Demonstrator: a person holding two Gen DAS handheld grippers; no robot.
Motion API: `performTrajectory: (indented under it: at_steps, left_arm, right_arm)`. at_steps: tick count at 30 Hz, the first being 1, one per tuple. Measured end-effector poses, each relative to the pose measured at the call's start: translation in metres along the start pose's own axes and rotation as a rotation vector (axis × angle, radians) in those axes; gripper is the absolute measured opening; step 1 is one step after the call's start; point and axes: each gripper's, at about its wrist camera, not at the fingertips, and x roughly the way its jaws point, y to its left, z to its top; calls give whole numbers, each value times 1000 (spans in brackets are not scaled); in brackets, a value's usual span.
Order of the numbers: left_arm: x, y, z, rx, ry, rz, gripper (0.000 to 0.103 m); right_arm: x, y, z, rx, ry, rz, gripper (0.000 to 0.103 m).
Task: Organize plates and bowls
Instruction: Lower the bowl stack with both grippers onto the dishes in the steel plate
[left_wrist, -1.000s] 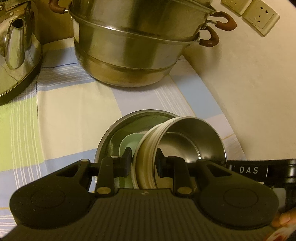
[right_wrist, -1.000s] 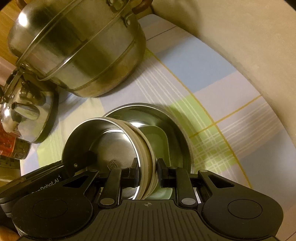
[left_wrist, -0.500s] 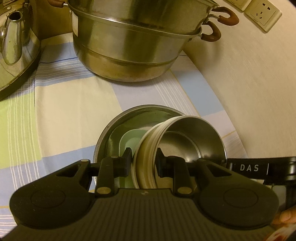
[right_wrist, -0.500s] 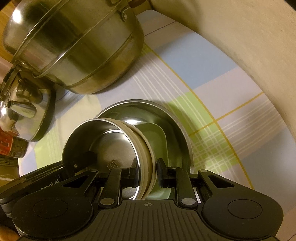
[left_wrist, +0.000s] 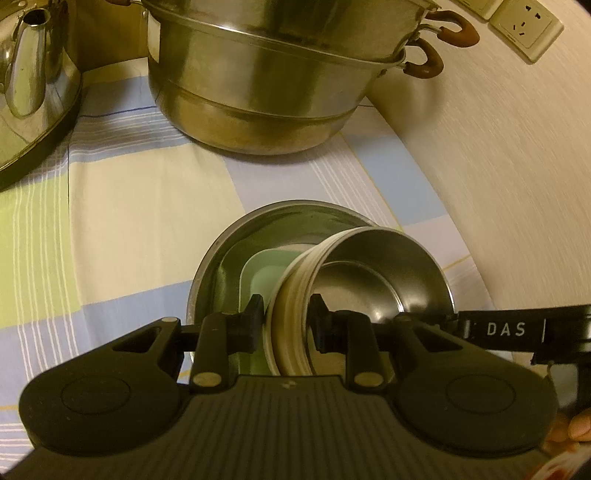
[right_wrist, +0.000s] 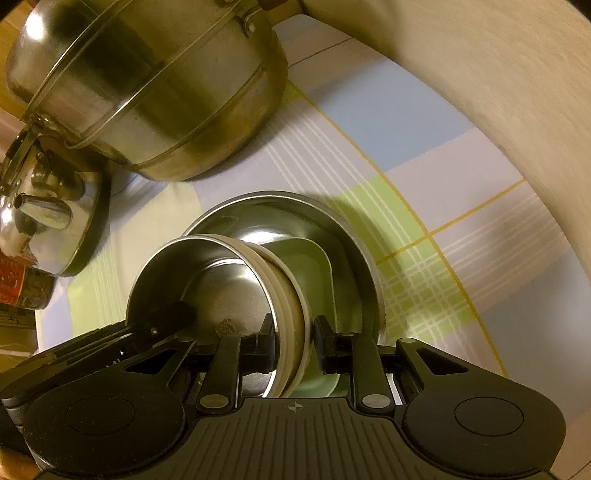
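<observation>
A steel bowl with a cream ribbed outer wall (left_wrist: 373, 280) (right_wrist: 221, 291) is held between both grippers over a wide steel plate (left_wrist: 280, 218) (right_wrist: 288, 206) that holds a pale green square dish (left_wrist: 266, 273) (right_wrist: 314, 266). My left gripper (left_wrist: 286, 325) is shut on the bowl's left rim. My right gripper (right_wrist: 293, 343) is shut on the opposite rim. The bowl sits inside the plate, on or just above the green dish.
A large two-tier steel steamer pot (left_wrist: 273, 81) (right_wrist: 147, 85) stands behind on the checked tablecloth (left_wrist: 129, 221). A steel kettle (left_wrist: 29, 85) (right_wrist: 40, 221) is at the left. The wall (left_wrist: 498, 166) with a socket (left_wrist: 524, 29) runs along the right.
Both grippers with the bowl have shifted slightly toward the steamer pot and the wall. Both keep the same grip on the bowl.
</observation>
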Motion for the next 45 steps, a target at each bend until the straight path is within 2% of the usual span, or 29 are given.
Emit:
performTrajectory:
  at_steps: [28,38,45]
  left_arm:
    - [-9,-2,-3,35,-25,15,23]
    - [-27,-5,-7,93,-76,8,22]
    - [-30,0,-11,79,-79,-20,22]
  right_arm:
    - [-6,-1,-2,-30,-27,23,24]
    - [-32,-16,-10,-8,-135,147,24]
    - [-35,-26,-21,16,-170,221,24]
